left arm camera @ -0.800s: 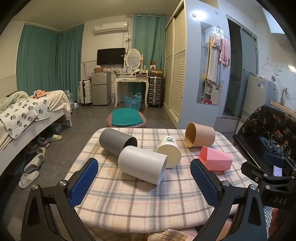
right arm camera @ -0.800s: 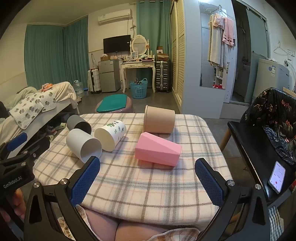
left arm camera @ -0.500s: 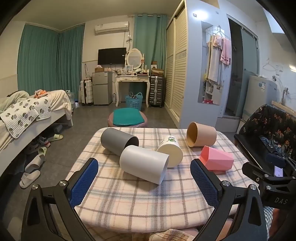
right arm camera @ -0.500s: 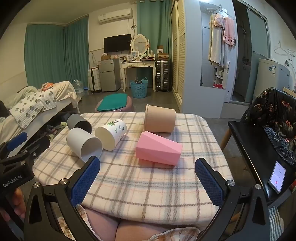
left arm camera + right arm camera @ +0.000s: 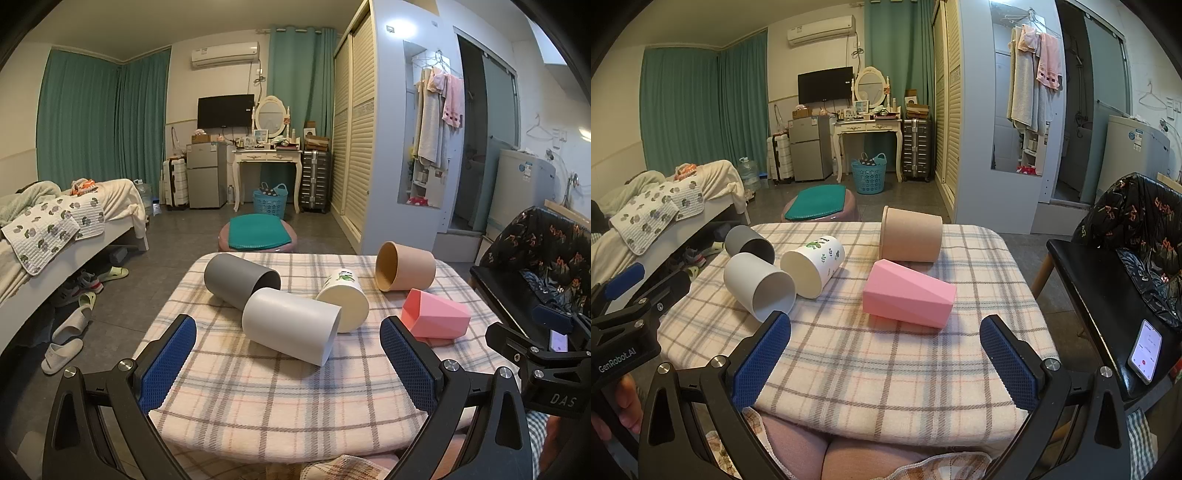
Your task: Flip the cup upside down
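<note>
So nothing has been grabbed yet, this looks like the approach stage, with a cup to be picked before any flipping gets done. Five cups are laid on their sides on the checked tablecloth (image 5: 236, 384): a dark grey cup (image 5: 236, 278), a light grey cup (image 5: 290, 325), a white leaf-print cup (image 5: 345, 299), a tan cup (image 5: 404, 271) and a pink faceted cup (image 5: 436, 319).

The left gripper (image 5: 287, 360) is spread wide with nothing between its blue pads, held at the bottom of the left wrist view. The light grey cup is framed just above it, centre of frame, near but not touched, mouth turned to the lower right.

The right gripper (image 5: 884, 354) is likewise spread wide and empty. In its view the pink faceted cup (image 5: 908, 295) is seen centre frame, just above the gap, apart from the pads.

Which cup is meant can't be told. Probably the next move calls for one gripper to be pushed forward around a cup's body, clamped, lifted, then rotated so the mouth is set down on the cloth. Rolling could be an issue with the round ones.
</note>
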